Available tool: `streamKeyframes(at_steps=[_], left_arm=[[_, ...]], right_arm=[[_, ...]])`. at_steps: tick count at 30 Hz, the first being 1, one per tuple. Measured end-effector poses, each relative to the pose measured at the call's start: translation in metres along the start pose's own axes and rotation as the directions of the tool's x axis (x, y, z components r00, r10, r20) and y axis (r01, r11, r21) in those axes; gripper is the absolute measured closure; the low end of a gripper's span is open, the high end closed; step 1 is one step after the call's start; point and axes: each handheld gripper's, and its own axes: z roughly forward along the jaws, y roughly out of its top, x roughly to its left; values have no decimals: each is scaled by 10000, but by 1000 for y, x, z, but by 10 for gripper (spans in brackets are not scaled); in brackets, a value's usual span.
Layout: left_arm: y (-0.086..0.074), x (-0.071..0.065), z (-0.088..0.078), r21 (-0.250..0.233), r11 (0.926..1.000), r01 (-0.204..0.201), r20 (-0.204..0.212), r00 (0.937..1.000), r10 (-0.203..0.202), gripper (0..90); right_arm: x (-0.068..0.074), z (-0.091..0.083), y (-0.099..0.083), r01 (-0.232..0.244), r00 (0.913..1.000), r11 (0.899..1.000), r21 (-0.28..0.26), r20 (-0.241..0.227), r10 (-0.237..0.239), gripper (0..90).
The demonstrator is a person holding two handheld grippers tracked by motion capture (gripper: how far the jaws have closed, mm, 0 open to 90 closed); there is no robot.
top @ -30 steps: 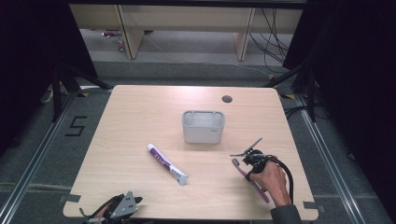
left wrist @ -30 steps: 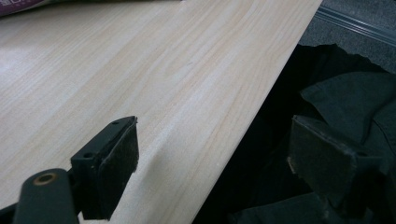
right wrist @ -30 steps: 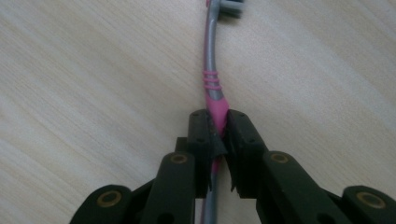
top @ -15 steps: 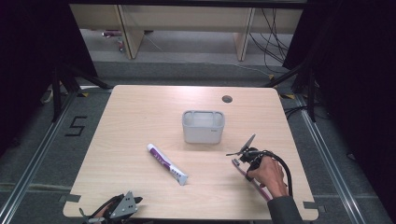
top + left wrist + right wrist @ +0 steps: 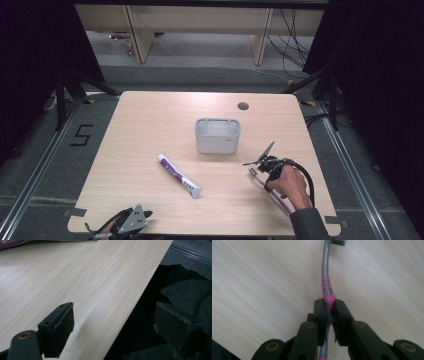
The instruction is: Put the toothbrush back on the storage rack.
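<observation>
a grey caddy stands at the middle of the table, and a toothpaste tube lies aslant just toward the near edge from it; the bare wood between them is a narrow lane. the far edge, left edge and both far corners lie open apart from a small grommet hole near the far right corner.

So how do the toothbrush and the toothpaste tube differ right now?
The toothbrush is thin, pink and grey, and pinched in the right gripper; the toothpaste tube is thicker, white and purple, and lies free near the table's middle. The toothbrush sits nearer the right edge. Both lie slantwise on the wood.
</observation>
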Motion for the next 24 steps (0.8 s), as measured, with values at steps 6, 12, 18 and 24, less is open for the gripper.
streamKeyframes(at_steps=[6,12,18,24], left_arm=[[0,0,0,-53,10000,-18,-65,10000,17,159],[0,0,0,-36,10000,-5,-48,10000,4,159],[0,0,1,-19,10000,-82,-105,9999,82,159],[0,1,1,21,10000,-88,-120,9999,89,159]], right_arm=[[-3,-20,-6,-374,9993,9965,-747,-69,370,816],[-10,-28,-13,-366,9993,9848,-1700,-51,363,817],[-13,-38,-17,-235,9997,9678,-2507,35,252,816],[-13,-44,-19,-492,9987,9477,-3152,-16,513,816]])
